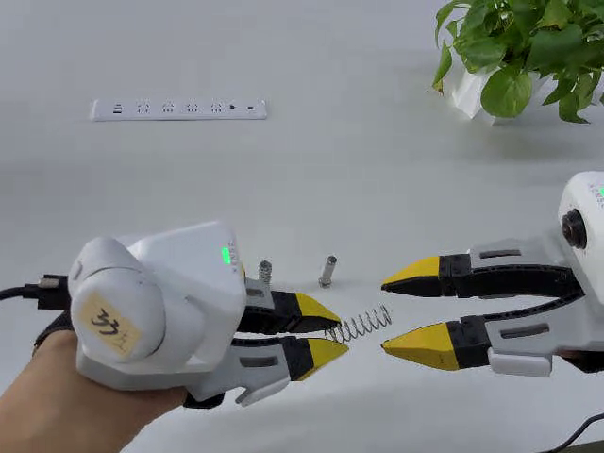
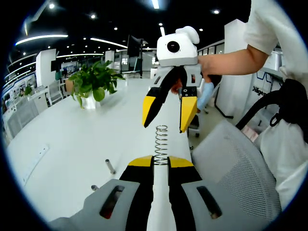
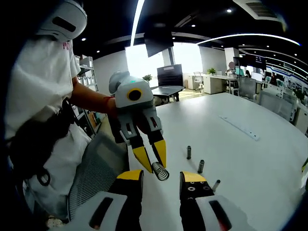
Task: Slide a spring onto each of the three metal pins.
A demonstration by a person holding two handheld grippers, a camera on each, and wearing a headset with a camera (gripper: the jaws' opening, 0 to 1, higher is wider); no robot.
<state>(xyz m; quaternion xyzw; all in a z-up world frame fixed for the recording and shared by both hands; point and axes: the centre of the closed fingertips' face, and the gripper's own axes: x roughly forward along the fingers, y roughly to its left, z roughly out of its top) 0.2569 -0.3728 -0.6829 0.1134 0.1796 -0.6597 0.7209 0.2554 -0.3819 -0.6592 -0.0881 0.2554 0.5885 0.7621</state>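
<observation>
A short coil spring (image 1: 359,324) sticks out sideways from my left gripper (image 1: 326,332), which is shut on one end of it. Facing it from the right, my right gripper (image 1: 387,315) stands open, its yellow tips just clear of the spring's free end. In the left gripper view the spring (image 2: 161,143) points up at the open right gripper (image 2: 169,109). Two upright metal pins (image 1: 327,271) (image 1: 265,272) stand on the white table behind the grippers; the left one looks ribbed. The right gripper view has three pins (image 3: 188,152) (image 3: 201,166) (image 3: 216,185) to the right of the spring (image 3: 160,171).
A white power strip (image 1: 177,109) lies at the back of the table (image 1: 377,170). A potted plant (image 1: 524,52) stands at the back right. A grey mesh chair (image 2: 231,163) sits beside the table edge, close to the person.
</observation>
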